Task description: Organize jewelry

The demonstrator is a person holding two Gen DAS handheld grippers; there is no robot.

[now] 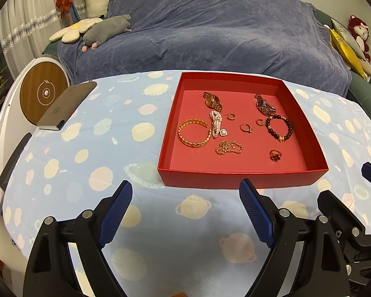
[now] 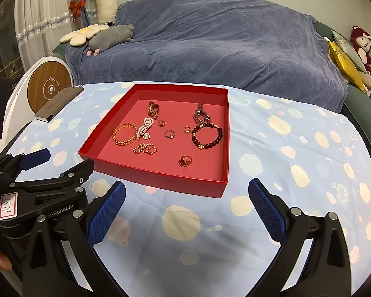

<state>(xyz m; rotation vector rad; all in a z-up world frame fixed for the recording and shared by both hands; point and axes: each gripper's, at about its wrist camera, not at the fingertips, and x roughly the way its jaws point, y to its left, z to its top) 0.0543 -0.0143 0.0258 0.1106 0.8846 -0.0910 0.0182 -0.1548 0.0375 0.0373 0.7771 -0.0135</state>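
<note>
behind the desk [image 1: 61,173] a sofa [image 1: 210,29] draped in a blue-grey throw is filling the background, with a grey plush toy [image 1: 106,31] and a flower cushion [image 1: 71,28] lying at its left end. in the left wrist view, the desk is wearing a pale blue cloth printed with planets, and a red box [image 1: 235,180] is sitting open on it, ahead and slightly right of the left claw [image 1: 185,193]. that claw is hovering over the cloth with its blue pads spread wide and nothing between them. inside the box a gold bangle [image 1: 193,133] is lying at the left, a pearl bracelet [image 1: 216,123] just beside it, a gold watch [image 1: 212,100] behind, a silver watch [image 1: 264,106] at the back right, a dark bead bracelet [image 1: 279,127] below that, a gold chain [image 1: 228,147] near the front, and a flower ring [image 1: 275,155] at the front right. a dark book [image 1: 66,106] is resting at the desk's far left. the right claw's black frame is showing at the right edge.

in the right wrist view, the right claw [image 2: 186,195] is also hanging wide apart and empty above the cloth, with the red box [image 2: 160,180] ahead and a little left. the dark bead bracelet [image 2: 207,135], the flower ring [image 2: 185,161] and a small stone ring [image 2: 170,134] are lying apart on the box floor. the left claw [image 2: 61,163] is sitting at the lower left, beside the box's near corner.
</note>
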